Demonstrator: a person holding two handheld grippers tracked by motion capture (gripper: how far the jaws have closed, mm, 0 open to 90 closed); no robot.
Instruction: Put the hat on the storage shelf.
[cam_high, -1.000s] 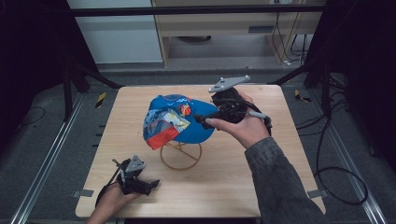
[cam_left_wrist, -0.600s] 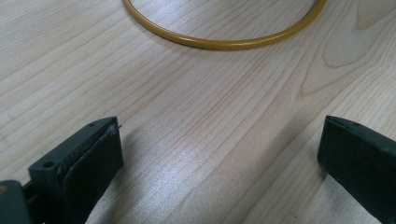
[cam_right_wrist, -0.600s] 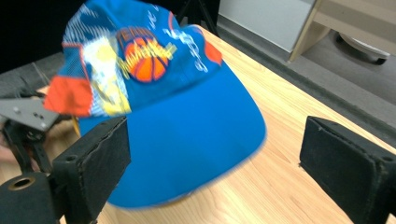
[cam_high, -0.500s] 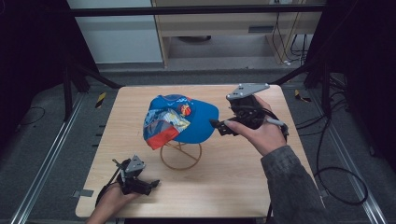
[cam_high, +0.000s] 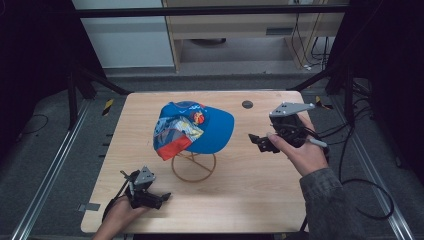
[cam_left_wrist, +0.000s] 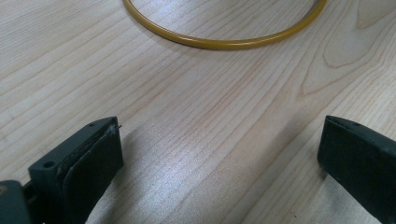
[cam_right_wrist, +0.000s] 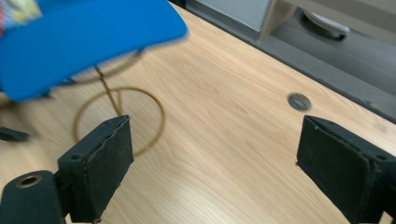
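A blue cap (cam_high: 200, 127) with a colourful printed panel rests on a gold wire stand (cam_high: 194, 167) in the middle of the table. My right gripper (cam_high: 257, 142) hovers open to the right of the brim, apart from it. In the right gripper view its jaws (cam_right_wrist: 215, 135) stand wide with nothing between them; the blue brim (cam_right_wrist: 88, 37) and the stand's ring (cam_right_wrist: 119, 119) lie ahead on the left. My left gripper (cam_high: 162, 200) rests open near the table's front left edge. In the left gripper view (cam_left_wrist: 222, 135) bare wood lies between its jaws and the ring (cam_left_wrist: 224, 44) curves beyond.
The wooden table (cam_high: 250, 190) has a small round hole (cam_high: 247, 104) at the back right, also visible as the hole (cam_right_wrist: 299, 101) in the right gripper view. Dark frame posts and cables stand around the table. A cable trails from the right hand off the right edge.
My right gripper, which was at the cap's brim, has drawn away to the right and now stands open clear of it. The cap stays on the stand. The left gripper has not moved.
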